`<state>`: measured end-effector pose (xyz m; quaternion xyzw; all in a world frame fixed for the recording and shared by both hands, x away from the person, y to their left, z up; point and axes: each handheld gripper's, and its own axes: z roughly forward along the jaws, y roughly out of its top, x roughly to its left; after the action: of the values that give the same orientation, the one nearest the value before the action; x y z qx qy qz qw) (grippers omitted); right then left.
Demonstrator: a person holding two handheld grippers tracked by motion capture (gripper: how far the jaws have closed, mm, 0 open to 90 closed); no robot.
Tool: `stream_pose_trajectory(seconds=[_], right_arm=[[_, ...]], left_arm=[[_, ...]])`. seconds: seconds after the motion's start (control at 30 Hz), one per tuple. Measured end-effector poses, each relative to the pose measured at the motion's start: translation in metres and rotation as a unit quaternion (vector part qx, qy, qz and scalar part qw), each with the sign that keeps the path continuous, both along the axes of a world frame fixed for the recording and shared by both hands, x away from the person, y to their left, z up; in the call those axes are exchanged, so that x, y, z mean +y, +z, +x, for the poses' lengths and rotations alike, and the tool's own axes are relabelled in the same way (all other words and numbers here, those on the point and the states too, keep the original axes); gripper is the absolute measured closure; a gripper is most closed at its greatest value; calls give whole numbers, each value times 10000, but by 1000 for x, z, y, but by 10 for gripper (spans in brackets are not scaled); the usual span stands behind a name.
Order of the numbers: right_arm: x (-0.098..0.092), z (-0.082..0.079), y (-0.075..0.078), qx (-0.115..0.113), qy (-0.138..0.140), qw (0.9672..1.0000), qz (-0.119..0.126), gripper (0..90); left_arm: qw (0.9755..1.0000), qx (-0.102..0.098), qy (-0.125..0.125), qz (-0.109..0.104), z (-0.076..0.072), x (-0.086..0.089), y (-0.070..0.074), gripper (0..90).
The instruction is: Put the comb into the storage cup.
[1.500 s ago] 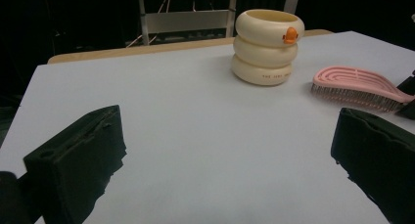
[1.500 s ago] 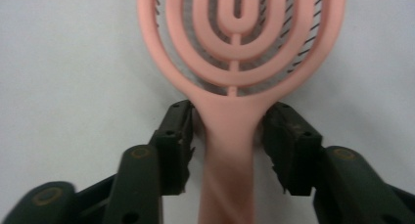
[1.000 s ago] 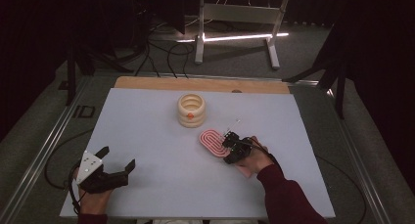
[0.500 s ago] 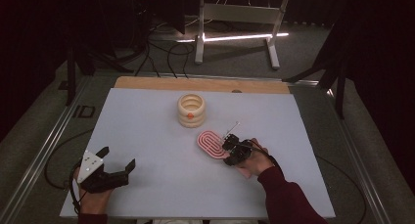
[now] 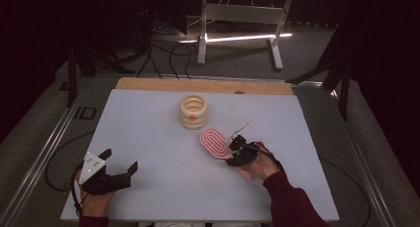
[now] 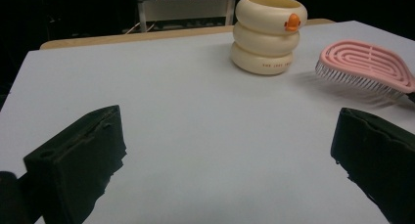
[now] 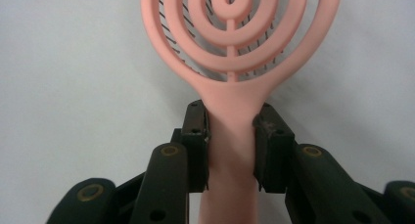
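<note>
Pink plastic marks the thing in hand: a hairbrush (image 5: 214, 142) with an open, looped back, lying a little right of the middle of the pale grey table (image 5: 148, 118). The right gripper (image 5: 233, 155) holds it by the handle. In the right gripper view the two black jaws press on either side of the handle (image 7: 230, 136) just below where it widens into the brush head, and the pads touch the plastic on both sides. These jaws have just been closing, with the handle between them. Dark bristles show through the loops of the head in that view. In the left gripper view the brush (image 6: 367, 67) sits bristles down, its head close over the table with a soft shadow beneath it; whether the bristle tips touch the surface I cannot tell.

A cream holder (image 5: 192, 111), shaped like three stacked rings with a small orange mark on its side, stands upright near the middle of the table, just beyond the brush head and apart from it.

The left gripper (image 5: 121, 168) rests low at the near left part of the table, well apart from brush and holder. Its jaws stand wide apart with only bare table between them.
</note>
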<state>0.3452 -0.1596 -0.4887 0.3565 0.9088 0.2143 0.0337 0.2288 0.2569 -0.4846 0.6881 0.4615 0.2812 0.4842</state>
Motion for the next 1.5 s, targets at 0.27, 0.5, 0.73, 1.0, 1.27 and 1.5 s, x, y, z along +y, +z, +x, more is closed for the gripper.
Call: stream_pose_trajectory(seconds=[0.27,0.5,0.73,1.0,1.27,1.5], right_arm=[[-2,-3,10,-262,-90,9989,373,704],[-1,-5,17,-486,-154,9968,618,704],[2,-4,22,-662,-243,9930,944,705],[11,-6,28,-935,-199,9891,1121,705],[19,-8,37,-1134,-216,9847,1303,705],[25,-9,42,-1238,-167,9825,1381,705]], left_arm=[[10000,46,-11,-49,1,-1,0,3],[9998,109,-16,-178,1,2,0,3],[9994,196,-152,-222,6,1,5,2],[9986,254,-351,-293,14,-2,18,2],[9971,432,-528,-325,24,-8,28,2],[9975,356,-585,-189,29,-15,39,2]])
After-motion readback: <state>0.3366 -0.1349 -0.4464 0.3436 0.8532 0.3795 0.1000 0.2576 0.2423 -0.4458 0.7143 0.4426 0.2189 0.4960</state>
